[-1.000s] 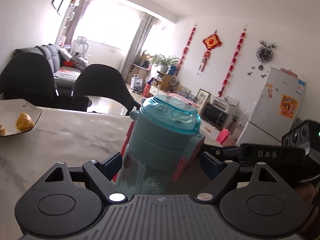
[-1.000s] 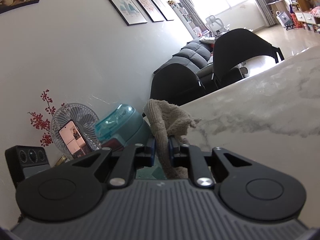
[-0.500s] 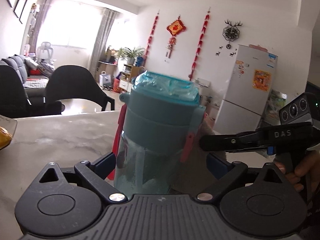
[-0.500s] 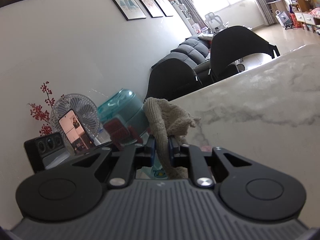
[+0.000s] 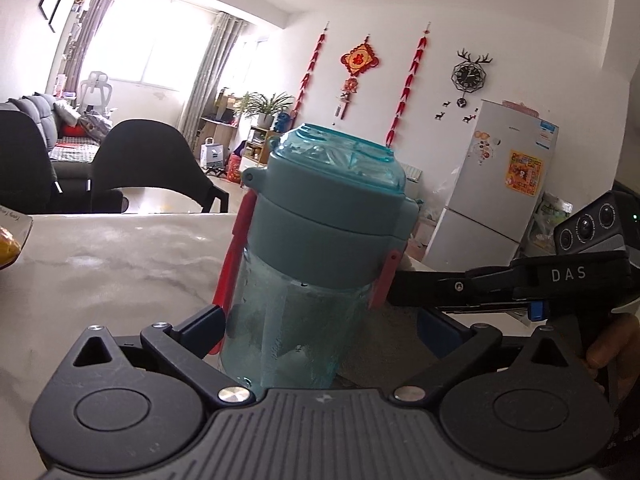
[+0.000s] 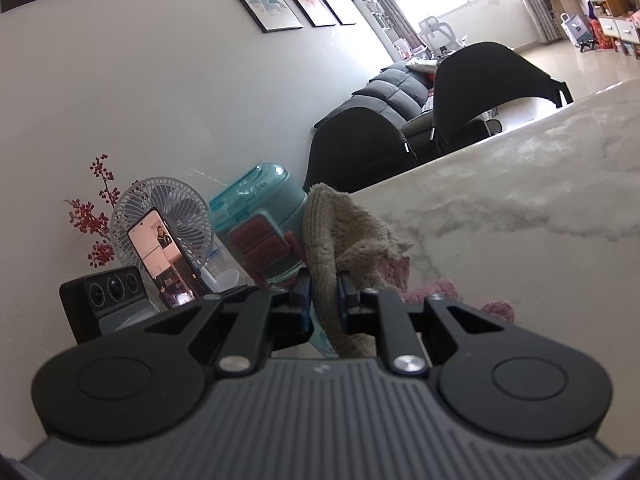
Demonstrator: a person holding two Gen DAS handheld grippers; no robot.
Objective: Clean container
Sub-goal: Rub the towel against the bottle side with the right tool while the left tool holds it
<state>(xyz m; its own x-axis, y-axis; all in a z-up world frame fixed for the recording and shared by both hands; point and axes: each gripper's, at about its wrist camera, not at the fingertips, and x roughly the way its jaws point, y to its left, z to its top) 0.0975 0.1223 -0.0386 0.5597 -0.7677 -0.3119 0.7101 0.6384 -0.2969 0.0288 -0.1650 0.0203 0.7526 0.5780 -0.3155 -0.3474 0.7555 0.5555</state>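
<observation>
A teal water bottle (image 5: 320,240) with a grey-blue lid and red strap stands upright on the marble table (image 5: 100,264). My left gripper (image 5: 320,328) straddles its lower body. Its jaws are opening, and both fingers stand clear of the bottle's sides. In the right wrist view the bottle (image 6: 256,216) shows just left of a beige cloth (image 6: 340,240). My right gripper (image 6: 323,292) is shut on that cloth, which sticks up between the pads next to the bottle. The cloth's pink part lies on the table.
A plate with orange food (image 5: 12,232) sits at the table's left edge. A small white fan (image 6: 160,208) and a propped phone (image 6: 164,256) stand by the wall behind the bottle. Black chairs (image 5: 148,160) line the far side. A person's hand (image 5: 608,344) holds the right gripper.
The bottle went from tilted to upright on the table. My left gripper's fingers spread away from its sides. The right gripper kept still with the cloth in it.
</observation>
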